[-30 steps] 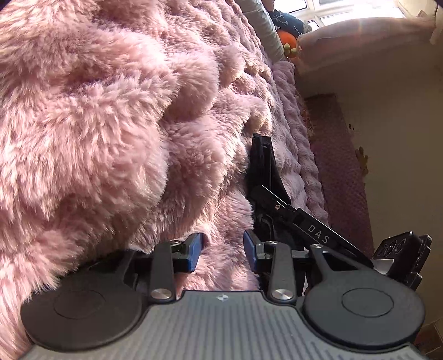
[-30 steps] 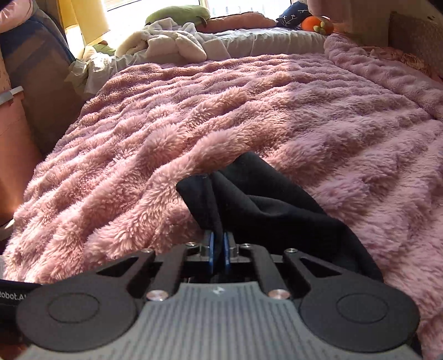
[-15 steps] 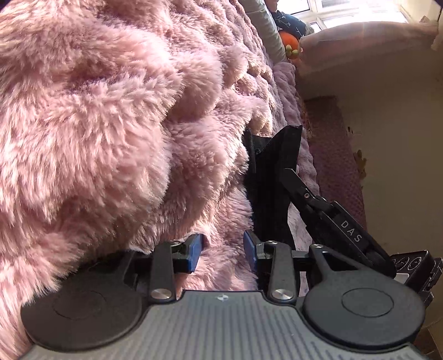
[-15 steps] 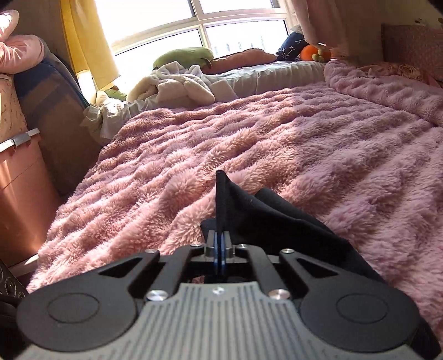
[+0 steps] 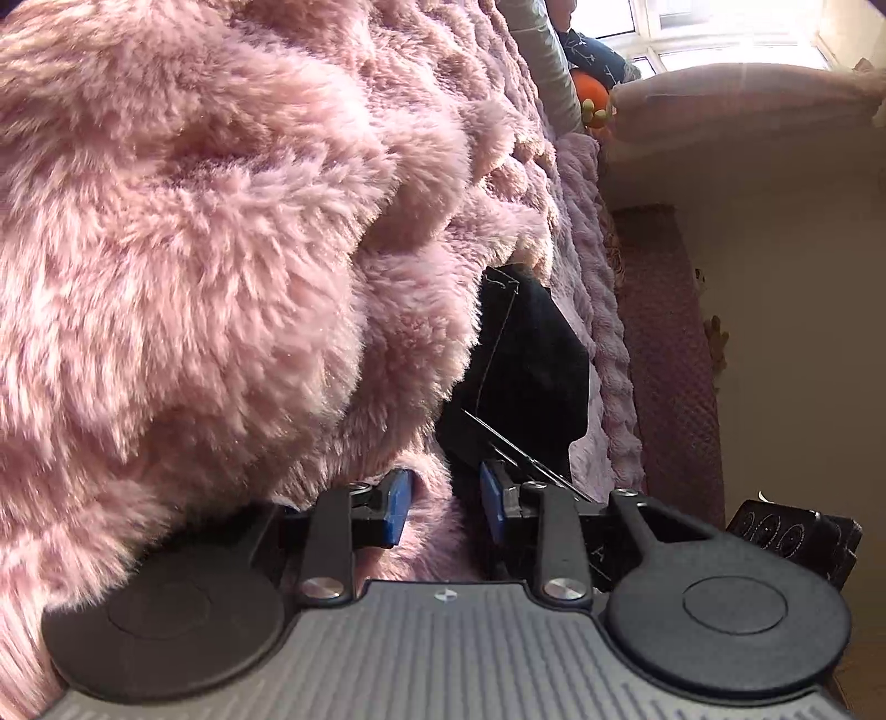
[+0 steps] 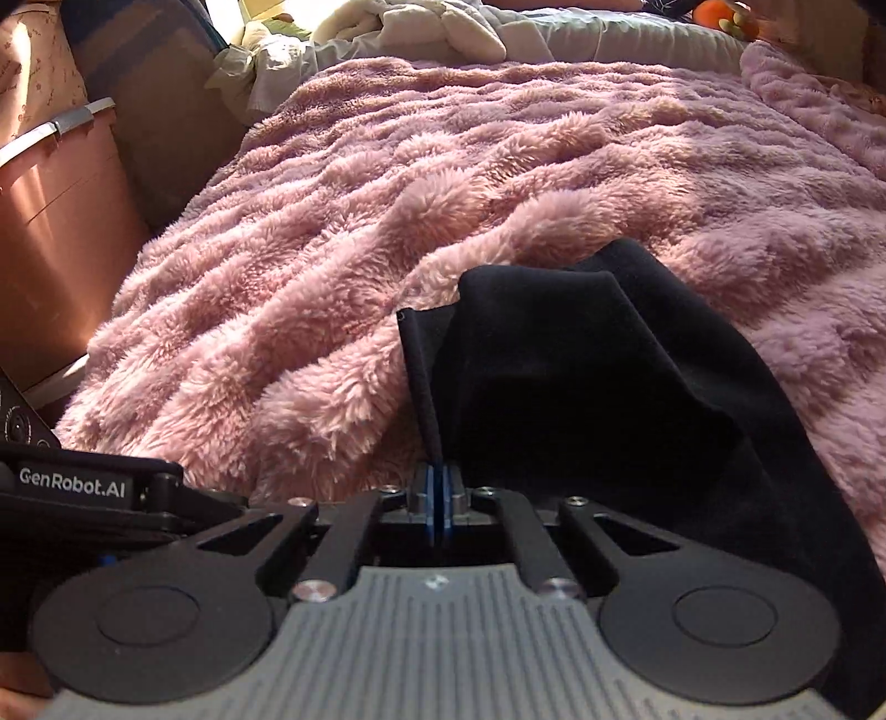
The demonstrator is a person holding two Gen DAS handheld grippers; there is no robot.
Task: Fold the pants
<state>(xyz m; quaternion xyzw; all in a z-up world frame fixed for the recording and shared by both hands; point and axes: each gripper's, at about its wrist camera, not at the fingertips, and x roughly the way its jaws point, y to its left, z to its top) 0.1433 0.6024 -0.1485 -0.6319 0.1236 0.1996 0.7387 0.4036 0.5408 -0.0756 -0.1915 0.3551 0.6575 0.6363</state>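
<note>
Nearest to us, the right gripper (image 6: 442,501) has its blue fingers (image 6: 427,507) pressed together on a thin edge of the black pants (image 6: 581,376), which stands up from them. The rest of the pants drapes to the right over the pink furry blanket (image 6: 387,221) that covers the bed.

The left gripper (image 5: 440,507) has its fingers (image 5: 397,507) partly apart; they have just been closing. Between them we see blanket pile and a dark edge of the pants (image 5: 526,354), but cannot tell whether the pads grip either.

At lower left of the right view, the other gripper's body reads "GenRobot.AI" (image 6: 72,490).

Farther off: a brown storage bin (image 6: 61,221) at left, white crumpled bedding (image 6: 421,27) at the head of the bed, an orange toy (image 6: 720,14), and a sunlit window (image 5: 720,33).
</note>
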